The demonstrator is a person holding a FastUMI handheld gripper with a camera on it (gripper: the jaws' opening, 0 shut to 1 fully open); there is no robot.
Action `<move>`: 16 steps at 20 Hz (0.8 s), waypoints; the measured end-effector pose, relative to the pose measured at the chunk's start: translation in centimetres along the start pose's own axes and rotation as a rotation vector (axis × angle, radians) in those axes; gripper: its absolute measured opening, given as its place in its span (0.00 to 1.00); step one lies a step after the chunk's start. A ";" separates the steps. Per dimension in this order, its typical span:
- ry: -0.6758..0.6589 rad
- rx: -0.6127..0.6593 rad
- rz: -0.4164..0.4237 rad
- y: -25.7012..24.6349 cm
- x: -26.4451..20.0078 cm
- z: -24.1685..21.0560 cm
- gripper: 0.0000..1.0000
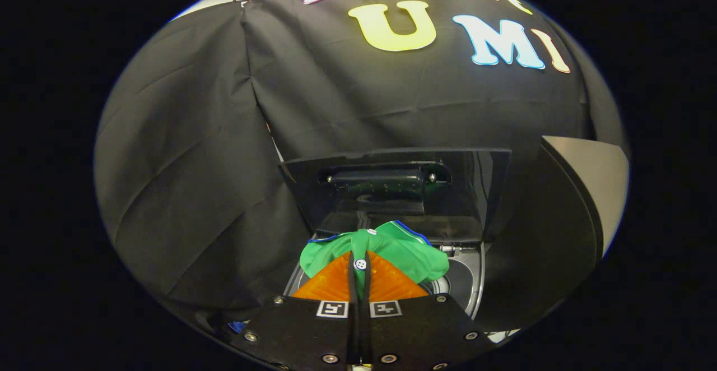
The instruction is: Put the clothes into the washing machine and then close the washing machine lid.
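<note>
The gripper (359, 264) had its fingers (330, 287) pressed together on a fold of the green shirt (403, 250), pinching it. The shirt, edged in blue with white buttons, hung just above the washing machine's open drum (462, 281). Beyond it the dark lid (392, 191) stood upright, its handle (383, 177) facing us, against the black cloth wall (185, 163).
</note>
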State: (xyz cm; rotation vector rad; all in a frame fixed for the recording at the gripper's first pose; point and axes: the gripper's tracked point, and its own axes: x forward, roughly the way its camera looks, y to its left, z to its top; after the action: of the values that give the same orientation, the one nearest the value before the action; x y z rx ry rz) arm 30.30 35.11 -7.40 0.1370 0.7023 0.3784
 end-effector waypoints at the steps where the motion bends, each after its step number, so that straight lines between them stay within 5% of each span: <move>1: 0.010 0.011 -0.009 0.0 0.4 -0.7 0.00; 10: 0.108 0.035 -0.059 -1.4 3.5 -6.5 0.10; 12: 0.120 0.032 -0.051 -1.1 3.3 -7.1 0.21; 16: 0.102 -0.016 -0.079 -1.6 3.3 -7.6 0.74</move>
State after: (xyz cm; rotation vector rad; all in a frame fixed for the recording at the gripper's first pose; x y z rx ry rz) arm 28.12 34.87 -15.60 0.0752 0.8025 0.3172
